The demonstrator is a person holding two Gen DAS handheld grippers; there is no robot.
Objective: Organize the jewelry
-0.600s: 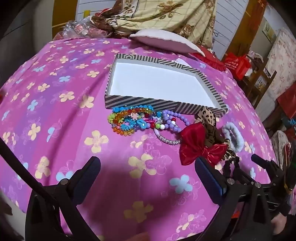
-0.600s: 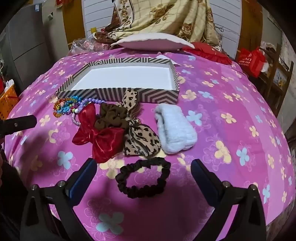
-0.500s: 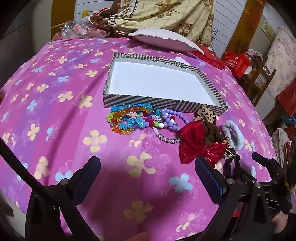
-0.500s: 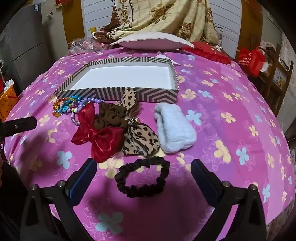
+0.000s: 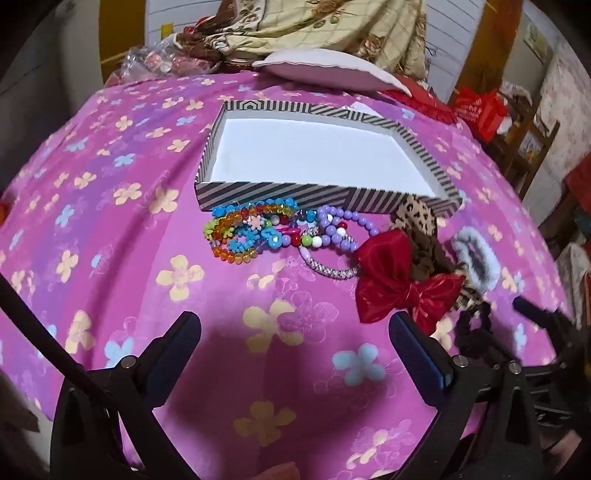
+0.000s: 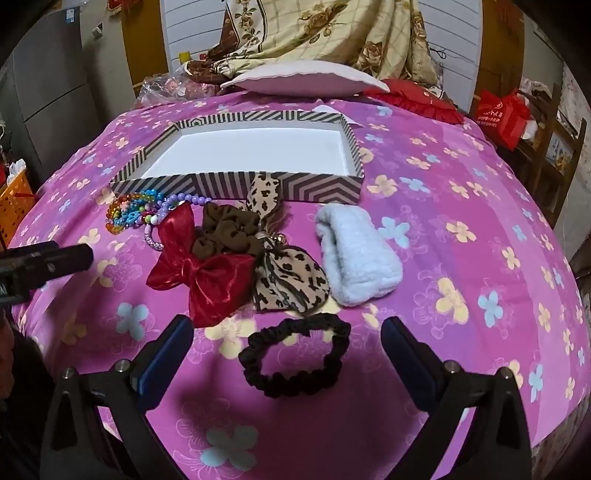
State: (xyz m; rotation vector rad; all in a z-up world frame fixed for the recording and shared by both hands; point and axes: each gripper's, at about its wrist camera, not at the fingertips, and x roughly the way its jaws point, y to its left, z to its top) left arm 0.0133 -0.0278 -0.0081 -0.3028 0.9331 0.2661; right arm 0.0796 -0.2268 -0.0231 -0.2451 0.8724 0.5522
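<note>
A striped box (image 5: 258, 192) (image 6: 207, 182) with an empty white floor sits on the pink flowered bedspread. In front of it lie colourful bead bracelets (image 5: 251, 232) (image 6: 129, 214), a purple bead bracelet (image 5: 336, 225), a red bow (image 5: 395, 280) (image 6: 199, 273), a brown scrunchie (image 6: 225, 232), a leopard bow (image 6: 288, 277), a fluffy white band (image 6: 354, 254) and a black scrunchie (image 6: 295, 358). My left gripper (image 5: 295, 354) is open, short of the bracelets. My right gripper (image 6: 288, 354) is open, with the black scrunchie between its fingers.
A white pillow (image 6: 303, 77) and a floral quilt (image 6: 325, 33) are piled behind the box. A red bag (image 6: 502, 114) and wooden furniture stand at the right. An orange basket (image 6: 14, 195) is at the left. The bedspread falls away at the near edge.
Both grippers have moved slightly forward toward the items. Nothing was picked up and both stay open.
</note>
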